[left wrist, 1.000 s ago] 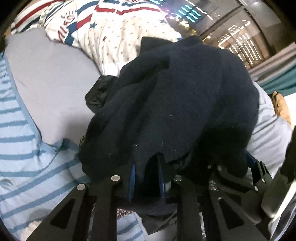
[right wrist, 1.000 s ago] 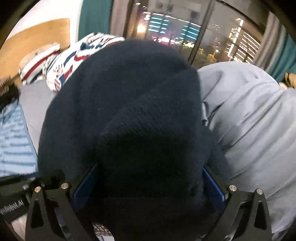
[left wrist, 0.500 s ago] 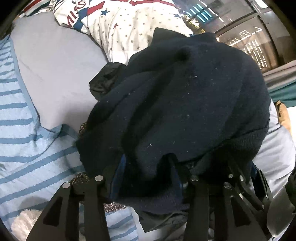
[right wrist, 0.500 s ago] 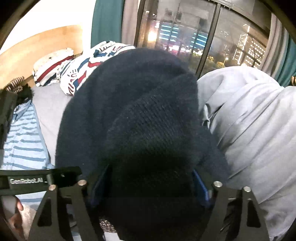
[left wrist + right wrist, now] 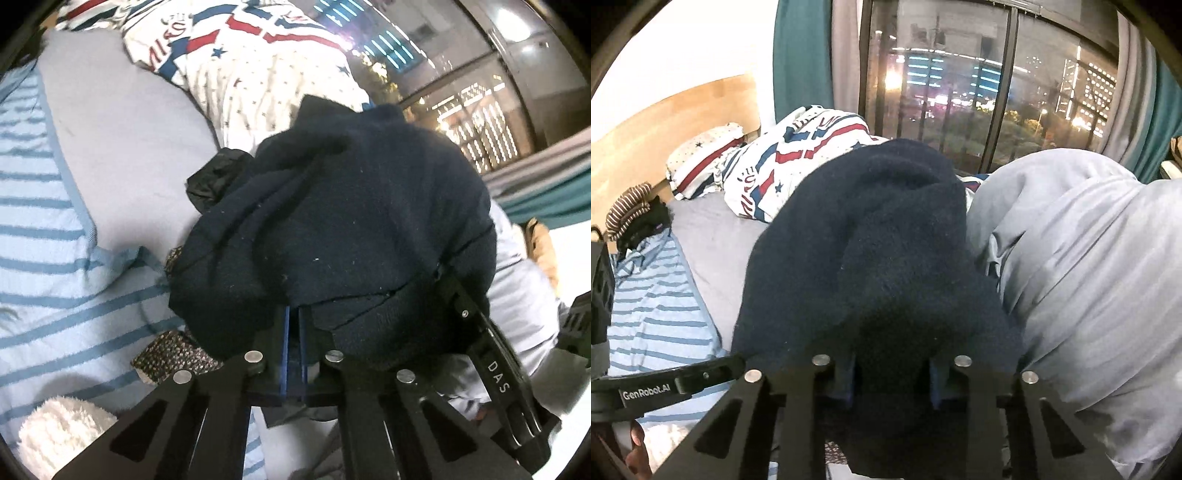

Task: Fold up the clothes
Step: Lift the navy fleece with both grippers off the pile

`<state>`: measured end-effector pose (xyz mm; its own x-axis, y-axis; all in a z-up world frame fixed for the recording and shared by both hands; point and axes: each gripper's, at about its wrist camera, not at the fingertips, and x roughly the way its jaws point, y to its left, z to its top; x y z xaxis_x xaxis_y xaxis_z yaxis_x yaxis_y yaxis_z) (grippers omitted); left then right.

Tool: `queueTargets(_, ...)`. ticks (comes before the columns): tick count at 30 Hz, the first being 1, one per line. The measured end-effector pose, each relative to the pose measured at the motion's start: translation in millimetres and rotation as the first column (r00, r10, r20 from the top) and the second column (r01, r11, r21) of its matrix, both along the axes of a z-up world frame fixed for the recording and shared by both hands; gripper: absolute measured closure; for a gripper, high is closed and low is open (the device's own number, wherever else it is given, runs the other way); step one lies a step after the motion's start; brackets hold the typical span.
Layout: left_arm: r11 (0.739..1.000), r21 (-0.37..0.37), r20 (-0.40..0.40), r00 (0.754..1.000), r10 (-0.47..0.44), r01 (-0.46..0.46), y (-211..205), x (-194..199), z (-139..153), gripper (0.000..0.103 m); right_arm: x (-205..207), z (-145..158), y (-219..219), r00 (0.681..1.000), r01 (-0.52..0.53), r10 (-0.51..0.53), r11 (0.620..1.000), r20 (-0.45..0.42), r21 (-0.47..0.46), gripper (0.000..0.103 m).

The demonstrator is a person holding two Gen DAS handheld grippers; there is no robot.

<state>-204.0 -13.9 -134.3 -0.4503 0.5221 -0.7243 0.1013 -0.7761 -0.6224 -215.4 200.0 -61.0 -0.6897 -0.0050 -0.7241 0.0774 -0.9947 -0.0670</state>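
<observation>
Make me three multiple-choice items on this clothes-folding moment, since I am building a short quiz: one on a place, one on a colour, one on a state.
1. Where does the striped garment lie in the right wrist view?
A. Left of the sweater
B. On the window sill
C. On top of the sweater

2. What colour is the sweater?
A. Red
B. Dark navy
C. Yellow

3. How is the left gripper?
A. Wide open
B. Out of view
C. Shut

Answers: 1 A, it spreads along the bed's left side; 2 B, the knit looks near black-blue; 3 C, its blue pads stand nearly together.
</observation>
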Motion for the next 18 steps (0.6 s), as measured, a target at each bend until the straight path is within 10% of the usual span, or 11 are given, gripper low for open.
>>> queueTargets(14, 0.979, 0.13, 0.027, 0.988, 0.153, -0.155, -57.6, 50.4, -6.6, 0.102, 37.9, 20.3, -38.3, 0.987, -0.163, 0.163, 0.986, 0.0, -0.034, 0.081)
queueTargets(18, 0.946, 0.222, 0.084, 0.971, 0.224, -0.237, -78.3, 61.9, -12.1, 0.072, 51.3, 27.5, -56.5, 0.974, -0.228, 0.227, 0.973, -0.014, -0.025, 0.081)
